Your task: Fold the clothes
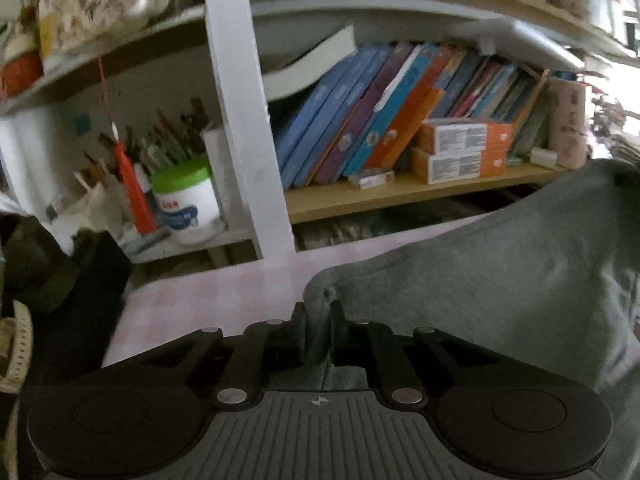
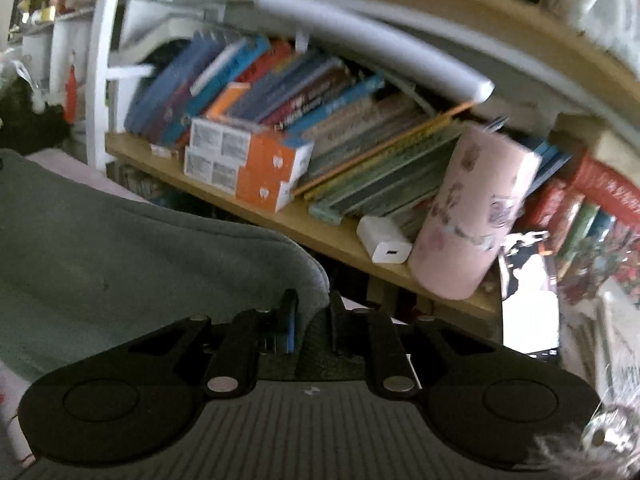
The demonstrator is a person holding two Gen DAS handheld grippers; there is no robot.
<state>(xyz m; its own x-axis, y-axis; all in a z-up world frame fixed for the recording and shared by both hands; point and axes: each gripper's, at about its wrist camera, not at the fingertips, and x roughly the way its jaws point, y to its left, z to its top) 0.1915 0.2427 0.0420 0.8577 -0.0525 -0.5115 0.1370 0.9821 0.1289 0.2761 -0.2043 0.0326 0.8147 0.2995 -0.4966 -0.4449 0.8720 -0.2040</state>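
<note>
The left gripper [image 1: 318, 312] is clamped on a corner of the grey-green garment [image 1: 500, 272], its two black fingers pressed together with a fold of the cloth pinched between them. From that corner the garment spreads away to the right and rises toward the wooden bookshelf [image 1: 400, 194], hanging above the pale pink tabletop [image 1: 208, 300], which shows bare to the left of the corner. The right gripper [image 2: 312, 312] is likewise closed tight on the garment [image 2: 120, 248], gripping its rounded edge, and here the cloth stretches off to the left, below the shelf [image 2: 320, 236]. On that shelf a row of leaning books [image 1: 360, 120] stands behind two stacked orange-and-white boxes [image 2: 244, 164]; a pink patterned cylinder [image 2: 476, 208] leans at the boxes' right, with a white charger [image 2: 382, 240] touching its base. Left of the shelf's white post [image 1: 244, 120] sits a green-lidded white jar [image 1: 188, 204] beside a hanging red tassel [image 1: 132, 192].
</note>
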